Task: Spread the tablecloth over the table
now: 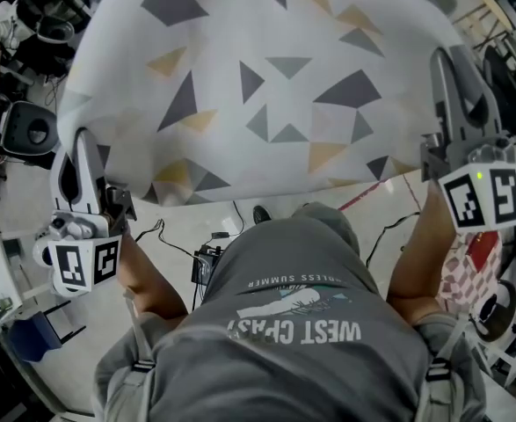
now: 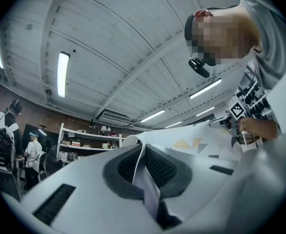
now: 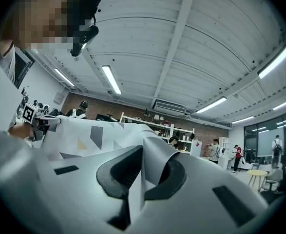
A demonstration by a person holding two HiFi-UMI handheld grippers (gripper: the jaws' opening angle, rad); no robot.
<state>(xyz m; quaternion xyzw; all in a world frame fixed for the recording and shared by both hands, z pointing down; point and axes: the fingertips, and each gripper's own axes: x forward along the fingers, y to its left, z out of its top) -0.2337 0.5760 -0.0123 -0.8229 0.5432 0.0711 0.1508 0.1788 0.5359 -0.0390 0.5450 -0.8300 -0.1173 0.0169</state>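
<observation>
Your left gripper (image 1: pixel 80 145) and right gripper (image 1: pixel 455 64) both have fingers clamped on the near corners of the tablecloth (image 1: pixel 275 77), which is airborne in front of you. It's light, floppy, probably slippery (keep pinching the corners, even tension).

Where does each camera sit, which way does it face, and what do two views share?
Head view: on the person's head, facing steeply down at the tablecloth; shows torso, forearms, left gripper, right gripper.
Left gripper view: on that gripper, facing along its shut jaws toward the ceiling; shows the person's head, right hand.
Right gripper view: on that gripper, likewise aimed upward; shows head, left hand.
Shared: both gripper views show tablecloth pinched between jaws.
</observation>
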